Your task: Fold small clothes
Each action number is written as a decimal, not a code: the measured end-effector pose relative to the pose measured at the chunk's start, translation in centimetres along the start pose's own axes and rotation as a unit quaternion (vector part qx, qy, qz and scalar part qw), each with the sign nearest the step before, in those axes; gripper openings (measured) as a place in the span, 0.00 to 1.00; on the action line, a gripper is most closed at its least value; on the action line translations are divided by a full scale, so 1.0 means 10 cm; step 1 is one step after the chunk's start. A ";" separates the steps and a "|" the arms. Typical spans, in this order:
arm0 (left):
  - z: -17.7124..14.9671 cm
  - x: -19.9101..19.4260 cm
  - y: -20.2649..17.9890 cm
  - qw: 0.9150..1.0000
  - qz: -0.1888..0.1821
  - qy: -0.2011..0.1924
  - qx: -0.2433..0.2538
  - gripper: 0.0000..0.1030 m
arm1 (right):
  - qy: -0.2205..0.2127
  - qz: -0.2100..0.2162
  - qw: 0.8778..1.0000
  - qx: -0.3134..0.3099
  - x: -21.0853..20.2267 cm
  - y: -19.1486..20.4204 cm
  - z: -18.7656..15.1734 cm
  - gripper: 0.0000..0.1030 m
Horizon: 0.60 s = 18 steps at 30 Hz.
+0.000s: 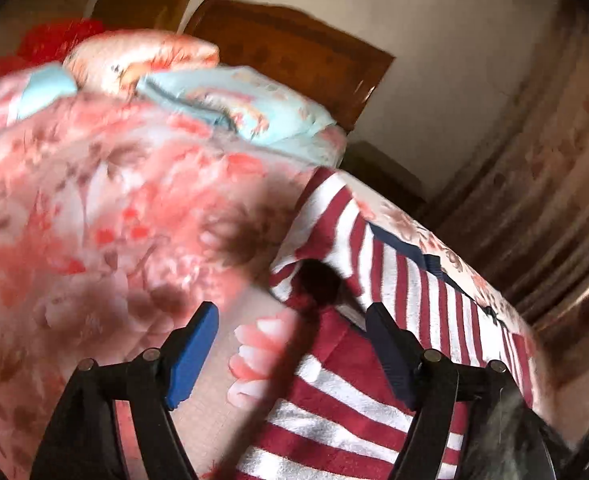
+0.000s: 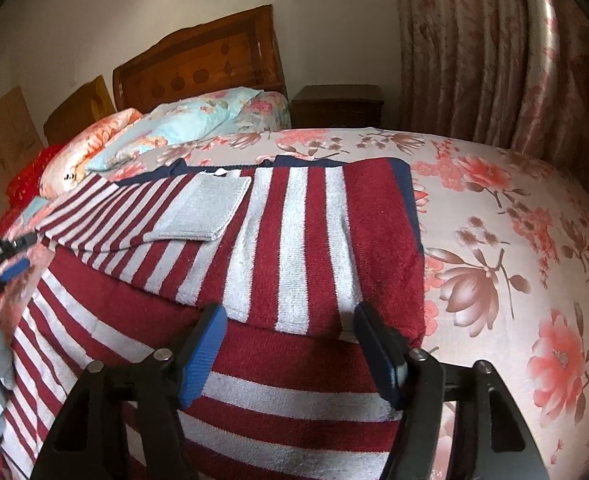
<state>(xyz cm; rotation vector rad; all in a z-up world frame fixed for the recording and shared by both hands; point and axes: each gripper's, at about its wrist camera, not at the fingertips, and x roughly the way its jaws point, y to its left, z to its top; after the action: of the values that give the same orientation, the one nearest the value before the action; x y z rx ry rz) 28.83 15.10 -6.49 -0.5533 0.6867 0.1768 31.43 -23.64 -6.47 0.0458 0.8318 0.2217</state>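
Observation:
A red-and-white striped knit garment [image 2: 294, 240] with navy trim lies spread on the floral bedsheet [image 2: 514, 240], partly folded over itself, with a grey patch [image 2: 202, 208] on top. My right gripper [image 2: 290, 320] hovers over the folded near edge, its blue pads wide apart and nothing pressed between them. In the left wrist view the same garment [image 1: 374, 400] reaches from the lower middle to the right. My left gripper [image 1: 290, 320] stands open over the garment's left edge, and the picture is blurred. The left gripper's blue pad [image 2: 12, 270] also shows at the far left of the right wrist view.
Light blue floral pillows [image 2: 174, 124] and an orange floral quilt [image 2: 94, 136] lie near the wooden headboard [image 2: 202, 68]. A dark nightstand [image 2: 336, 106] stands beside the bed. Floral curtains [image 2: 494, 52] hang on the right. Red cloth [image 2: 26, 176] lies at the far left.

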 end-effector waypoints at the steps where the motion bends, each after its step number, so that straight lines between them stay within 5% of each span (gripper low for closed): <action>1: 0.00 0.03 -0.03 1.000 0.007 0.004 0.008 1.00 | -0.002 0.000 1.000 0.004 -0.01 -0.01 0.00 0.59; 7: -0.02 0.12 -0.04 0.999 0.013 0.034 0.017 1.00 | -0.013 0.003 1.000 0.023 -0.05 -0.05 0.00 0.45; 11: -0.02 0.15 -0.05 0.999 0.015 0.032 0.022 1.00 | -0.017 0.060 0.997 0.049 -0.13 -0.01 0.07 0.45; 18: -0.03 0.12 -0.06 0.999 0.010 0.032 0.021 1.00 | 0.049 0.149 0.985 0.078 0.31 0.33 0.39 0.43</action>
<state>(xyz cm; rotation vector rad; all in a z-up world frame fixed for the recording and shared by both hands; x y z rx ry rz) 29.83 14.39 -7.16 -0.5134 0.7570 0.1624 35.75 -19.56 -5.68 0.3093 0.9374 0.4424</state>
